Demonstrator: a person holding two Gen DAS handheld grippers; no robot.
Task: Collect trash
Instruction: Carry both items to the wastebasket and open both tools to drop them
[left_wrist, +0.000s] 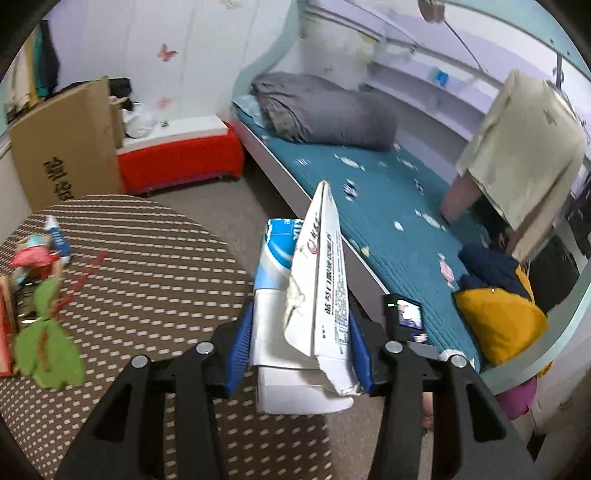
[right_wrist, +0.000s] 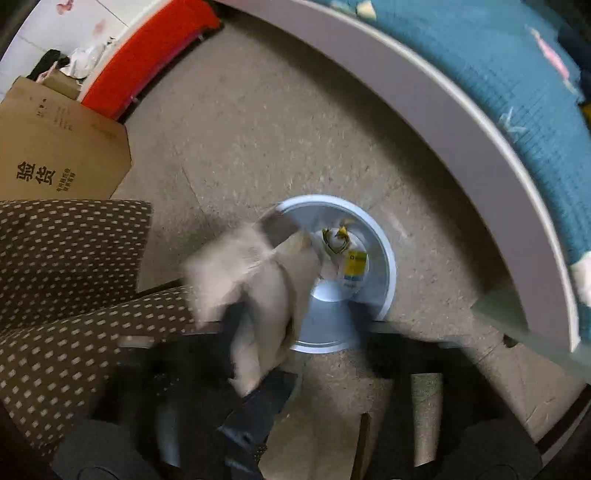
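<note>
We see left gripper (left_wrist: 301, 347) clamped on flattened cartons (left_wrist: 314, 291) beside table (left_wrist: 155, 258) — right gripper (right_wrist: 295, 332) spread wide, blurred beige wrapper (right_wrist: 255, 288) loose over blue bin (right_wrist: 384, 266).

Looks to me like home bedroom, lived-in. I see bed (left_wrist: 388, 192) with teal patterned mattress cover, grey folded duvet (left_wrist: 321, 110) at its head, clothes heaped at foot. White wall carries pink butterfly stickers (left_wrist: 166, 51). Red storage bench (left_wrist: 177, 162) against wall, cardboard box (left_wrist: 62, 147) beside it. Round table (left_wrist: 140, 273) under brown dotted cloth. Small blue waste bin (right_wrist: 376, 243) stands on speckled floor near bed frame.
</note>
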